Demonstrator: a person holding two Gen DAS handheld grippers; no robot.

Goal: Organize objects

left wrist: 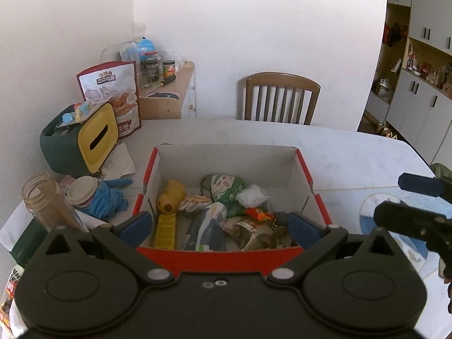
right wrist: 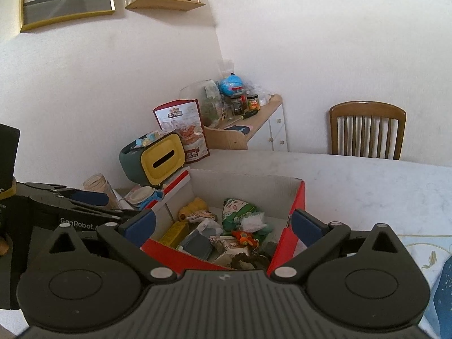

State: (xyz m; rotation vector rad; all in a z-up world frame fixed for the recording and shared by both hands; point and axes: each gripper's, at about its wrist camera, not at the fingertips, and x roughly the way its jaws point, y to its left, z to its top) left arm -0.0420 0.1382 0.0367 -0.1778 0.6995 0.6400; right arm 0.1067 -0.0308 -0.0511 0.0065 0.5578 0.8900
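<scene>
Far left on the white table (left wrist: 353, 155): clear plastic jar (left wrist: 42, 197), blue glove (left wrist: 108, 197), green-and-yellow tissue box (left wrist: 82, 138). Centre: red cardboard box (left wrist: 226, 255), open-topped, holding a yellow duck toy (left wrist: 169, 199), yellow carton (left wrist: 166, 231), green plush doll (left wrist: 224, 188), orange toy (left wrist: 258, 214) and crumpled wrappers. Left gripper (left wrist: 221, 224) spread wide, empty, over the near rim. Right gripper (right wrist: 223, 223) likewise wide, empty, over the near corner.

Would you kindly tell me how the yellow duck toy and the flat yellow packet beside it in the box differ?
The yellow duck toy is rounded and plump, with dark dots on it; the flat yellow packet is a thin rectangle with print. The duck lies farther back, the packet nearer the box's front wall. Both are yellow and lie at the box's left side.
</scene>
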